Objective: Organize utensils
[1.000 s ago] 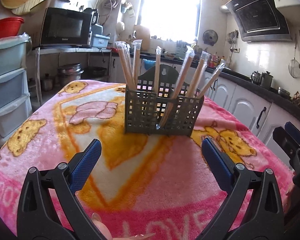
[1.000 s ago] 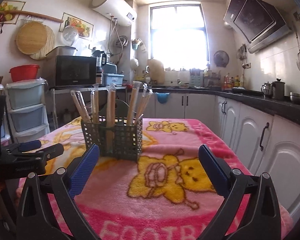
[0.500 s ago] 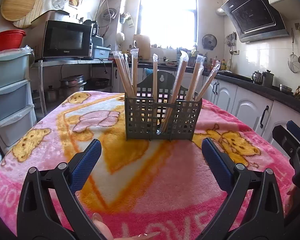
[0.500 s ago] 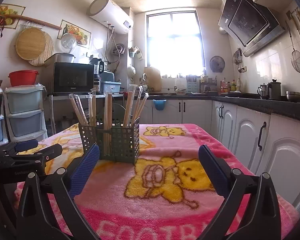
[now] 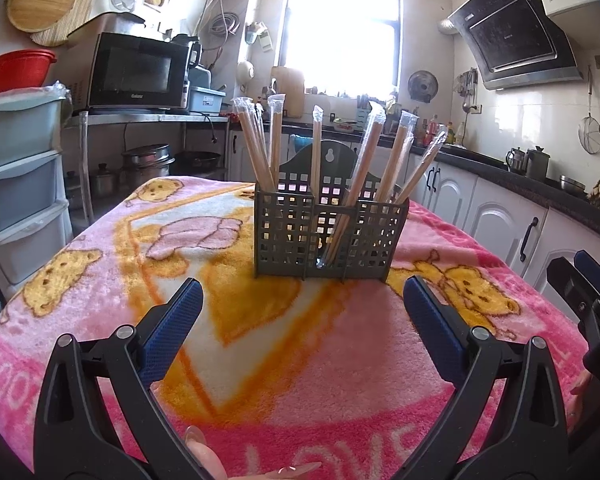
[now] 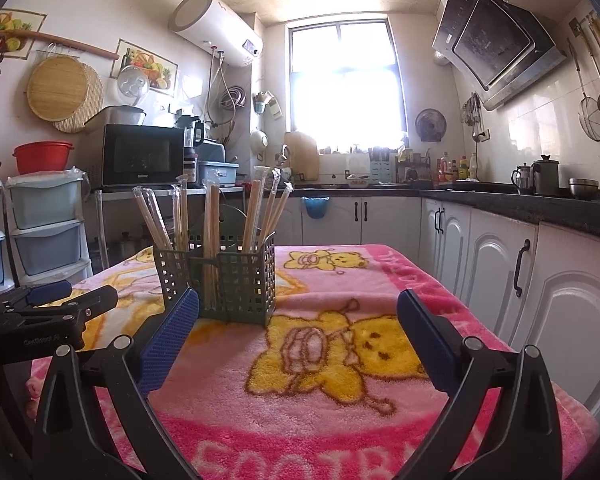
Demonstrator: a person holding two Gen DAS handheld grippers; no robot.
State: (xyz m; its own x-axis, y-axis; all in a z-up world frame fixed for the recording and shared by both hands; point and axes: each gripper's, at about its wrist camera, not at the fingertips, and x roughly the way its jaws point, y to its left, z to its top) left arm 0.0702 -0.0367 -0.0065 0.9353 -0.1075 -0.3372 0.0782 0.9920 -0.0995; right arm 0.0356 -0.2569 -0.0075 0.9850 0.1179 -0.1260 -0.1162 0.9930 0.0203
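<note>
A dark green perforated utensil holder (image 5: 327, 232) (image 6: 220, 280) stands on the pink blanket-covered table (image 5: 112, 280) (image 6: 339, 360). Several plastic-wrapped wooden chopstick pairs (image 5: 363, 184) (image 6: 256, 208) stand upright and leaning in its compartments. My left gripper (image 5: 301, 308) is open with nothing between its blue pads, a short way in front of the holder. My right gripper (image 6: 298, 320) is open too and holds nothing; the holder lies ahead and to its left. In the left wrist view the right gripper's fingers (image 5: 579, 280) show at the right edge. The left gripper's fingers (image 6: 60, 300) appear at the left of the right wrist view.
White cabinets with a black counter (image 6: 519, 208) run along the right side. Stacked plastic drawers (image 5: 16, 176) and a microwave (image 5: 136, 72) on a rack stand to the left. A bright window (image 6: 343, 92) lies beyond the table's far end.
Both wrist views have tilted upward and drawn back a little, so the holder sits lower in view and more ceiling shows. Both grippers stay open and the holder has not moved.
</note>
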